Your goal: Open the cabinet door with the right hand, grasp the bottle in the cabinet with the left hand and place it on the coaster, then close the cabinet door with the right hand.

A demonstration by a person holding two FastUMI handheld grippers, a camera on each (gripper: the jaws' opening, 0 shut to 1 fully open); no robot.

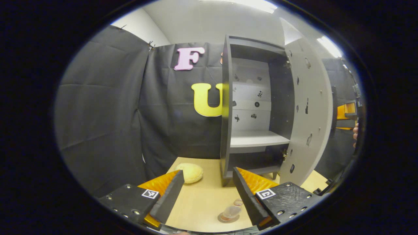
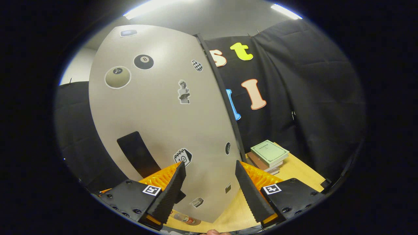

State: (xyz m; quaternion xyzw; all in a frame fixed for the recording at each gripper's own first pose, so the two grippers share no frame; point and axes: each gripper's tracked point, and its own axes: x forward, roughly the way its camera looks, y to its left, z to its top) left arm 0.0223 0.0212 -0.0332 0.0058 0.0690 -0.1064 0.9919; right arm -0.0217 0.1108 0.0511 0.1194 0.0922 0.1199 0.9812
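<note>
Grey matt board forms the tall cabinet (image 1: 258, 107), standing ahead and to the right of the left gripper (image 1: 207, 192), whose fingers are spread apart with nothing between them. Its shelves appear bare. A clear plastic bottle with a reddish base (image 1: 230, 212) stands on a round brown coaster (image 1: 225, 218) on the pale wooden table (image 1: 202, 202), just below and right of this gripper's fingertips, so placement seems complete. A rounded yellow object (image 1: 190, 172) rests beyond its left finger.

The right gripper (image 2: 210, 192) is likewise released and empty, directly facing the outer face of the flat grey sticker-covered cabinet door (image 2: 156, 117), which stands swung open. A dark curved handle (image 2: 137, 153) lies up and left of it; stacked books (image 2: 269, 155) sit off to its right.

Closing appears to be the step in hand: a steady, flat push near the free edge should swing the smooth panel shut without rocking the cabinet.
</note>
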